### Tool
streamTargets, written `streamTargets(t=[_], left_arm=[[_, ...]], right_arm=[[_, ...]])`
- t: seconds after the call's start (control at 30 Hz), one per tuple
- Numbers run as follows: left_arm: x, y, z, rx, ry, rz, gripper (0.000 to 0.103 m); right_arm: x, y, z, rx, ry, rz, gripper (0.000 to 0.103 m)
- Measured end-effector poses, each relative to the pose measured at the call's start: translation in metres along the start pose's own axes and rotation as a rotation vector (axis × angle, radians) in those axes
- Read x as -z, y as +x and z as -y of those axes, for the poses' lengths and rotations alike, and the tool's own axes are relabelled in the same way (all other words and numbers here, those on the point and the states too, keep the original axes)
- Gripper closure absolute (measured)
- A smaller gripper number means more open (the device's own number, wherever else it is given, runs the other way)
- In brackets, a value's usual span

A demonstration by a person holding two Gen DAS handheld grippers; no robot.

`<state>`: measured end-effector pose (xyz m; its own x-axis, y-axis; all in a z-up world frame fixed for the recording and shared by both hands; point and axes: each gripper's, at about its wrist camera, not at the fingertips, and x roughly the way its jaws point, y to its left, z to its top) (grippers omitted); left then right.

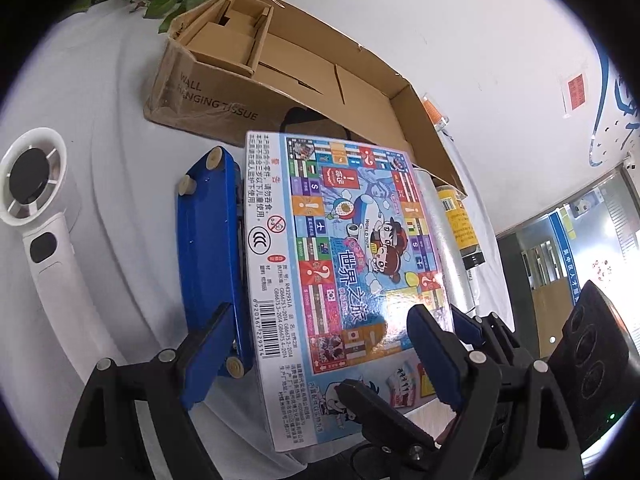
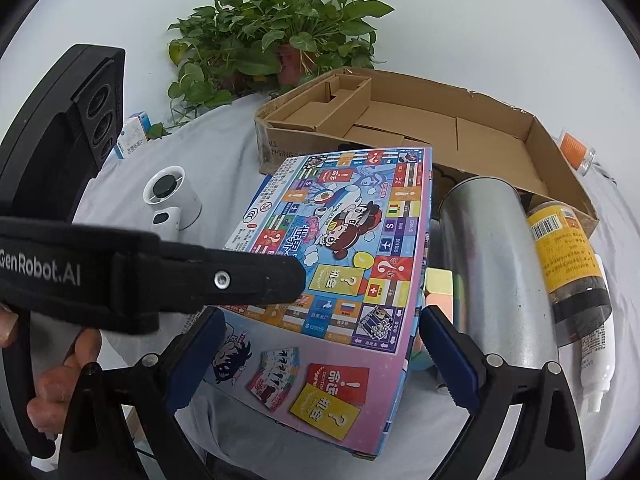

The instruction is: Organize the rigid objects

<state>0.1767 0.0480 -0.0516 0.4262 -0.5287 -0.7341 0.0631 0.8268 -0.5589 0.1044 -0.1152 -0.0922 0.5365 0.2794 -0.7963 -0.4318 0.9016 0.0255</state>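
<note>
My left gripper (image 1: 320, 356) stands wide open at the bottom of its frame, one blue finger over the blue flat object (image 1: 212, 252) and the other over the game box (image 1: 348, 264), though I cannot tell whether either pad touches. My right gripper (image 2: 316, 360) also gapes wide around the near end of that box, which fills mid-frame. It lies below the open cardboard carton (image 2: 568, 168), beside the silver cylinder (image 2: 492, 256).
</note>
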Motion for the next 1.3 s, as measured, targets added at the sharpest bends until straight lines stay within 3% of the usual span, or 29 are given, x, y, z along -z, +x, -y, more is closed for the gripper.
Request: streamTargets(t=[0.13, 0.47, 0.67, 0.7, 0.73, 0.77, 0.8, 0.87, 0.97, 1.1, 1.3], left_arm=[[0.005, -0.010, 0.002, -0.015, 0.009, 0.052, 0.017], [0.021, -0.019, 0.001, 0.046, 0.010, 0.138, 0.020], [0.028, -0.025, 0.012, -0.018, 0.070, 0.173, 0.020], [0.029, -0.027, 0.015, 0.014, 0.087, 0.177, 0.027], [0.029, -0.026, 0.019, 0.101, 0.100, 0.146, 0.043], [0.029, -0.023, 0.025, 0.149, 0.112, 0.113, 0.044], [0.031, -0.021, 0.033, 0.126, 0.150, 0.103, 0.048], [0.034, -0.017, 0.041, -0.005, 0.220, 0.105, 0.048], [0.033, -0.023, 0.017, 0.024, 0.128, 0.110, 0.046], [0.033, -0.036, -0.020, -0.059, 0.028, 0.155, 0.046], [0.040, -0.033, -0.032, -0.031, 0.021, 0.125, 0.046]], right_arm=[[0.004, -0.003, -0.001, -0.007, -0.012, 0.004, 0.006], [0.008, -0.004, -0.003, -0.034, -0.051, -0.001, 0.006], [0.012, -0.008, -0.008, -0.025, -0.037, 0.019, 0.009], [0.012, -0.010, -0.007, -0.029, -0.024, 0.030, 0.010], [0.013, -0.013, -0.006, -0.034, -0.011, 0.041, 0.013], [0.014, -0.015, -0.005, -0.041, -0.004, 0.051, 0.018], [0.014, -0.016, -0.005, -0.055, -0.007, 0.056, 0.019], [0.016, -0.017, -0.009, -0.091, -0.013, 0.044, 0.019], [0.019, -0.014, -0.013, -0.083, -0.046, 0.021, 0.023], [0.023, -0.012, 0.000, -0.122, 0.017, 0.012, 0.021], [0.024, 0.002, 0.003, -0.164, 0.048, -0.021, 0.019]])
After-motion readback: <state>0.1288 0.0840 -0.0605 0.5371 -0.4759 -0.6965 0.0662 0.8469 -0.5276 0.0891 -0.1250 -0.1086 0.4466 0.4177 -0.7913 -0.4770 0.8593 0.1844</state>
